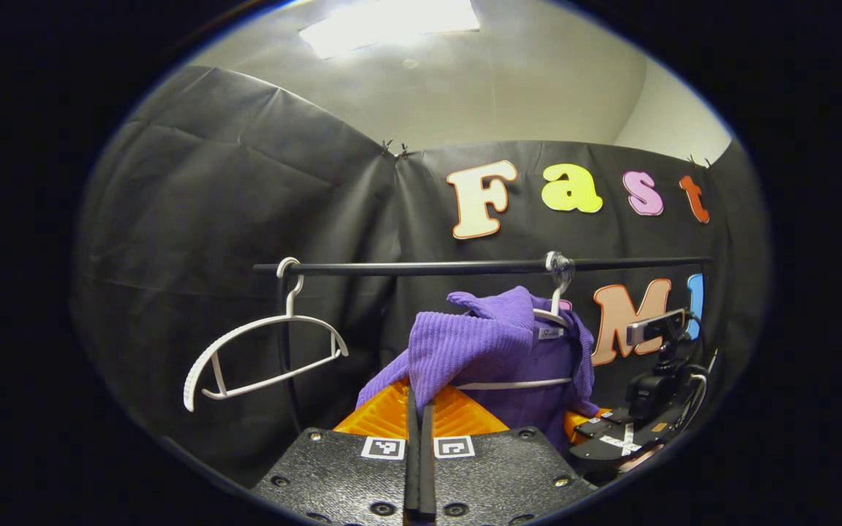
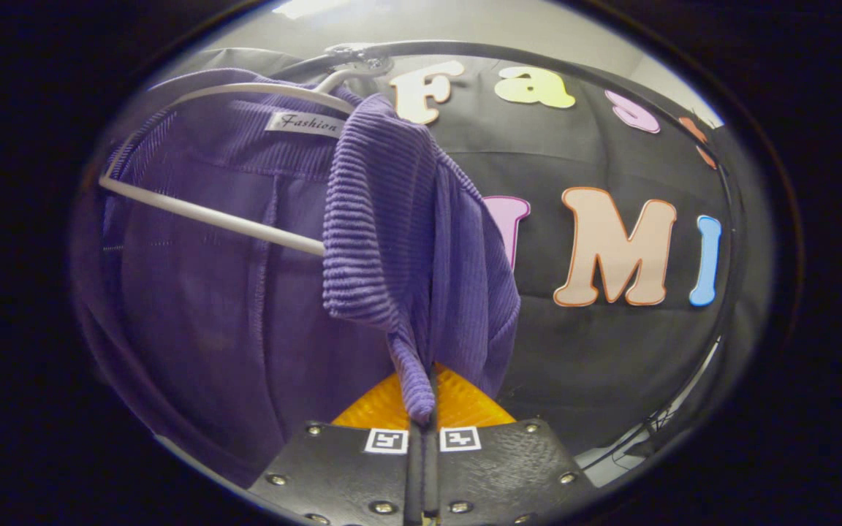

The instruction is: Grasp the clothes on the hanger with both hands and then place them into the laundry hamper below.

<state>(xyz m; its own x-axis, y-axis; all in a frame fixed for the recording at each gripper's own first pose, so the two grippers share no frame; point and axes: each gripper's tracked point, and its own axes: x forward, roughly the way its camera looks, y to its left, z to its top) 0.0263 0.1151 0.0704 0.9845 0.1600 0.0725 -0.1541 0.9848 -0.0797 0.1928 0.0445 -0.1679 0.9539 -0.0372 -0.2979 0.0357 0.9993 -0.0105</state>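
A purple ribbed garment (image 1: 494, 343) hangs on a white hanger (image 1: 516, 383) from a black rail (image 1: 465, 267). In the left gripper view, my left gripper (image 1: 419, 400) is shut on a fold of the garment's left side, and the cloth is pulled up and towards me. The right gripper (image 1: 615, 431) sits low at the garment's right edge. In the right gripper view, my right gripper (image 2: 421, 415) is shut on a twisted tail of the garment (image 2: 406, 241). The cloth drapes over the hanger's bar (image 2: 209, 213).
An empty white hanger (image 1: 260, 351) hangs tilted at the rail's left end. The rail's upright post (image 1: 286, 351) stands just behind it. The black cloth wall (image 1: 209, 204) closes off the back. In the right gripper view the rail (image 2: 465, 50) curves overhead.
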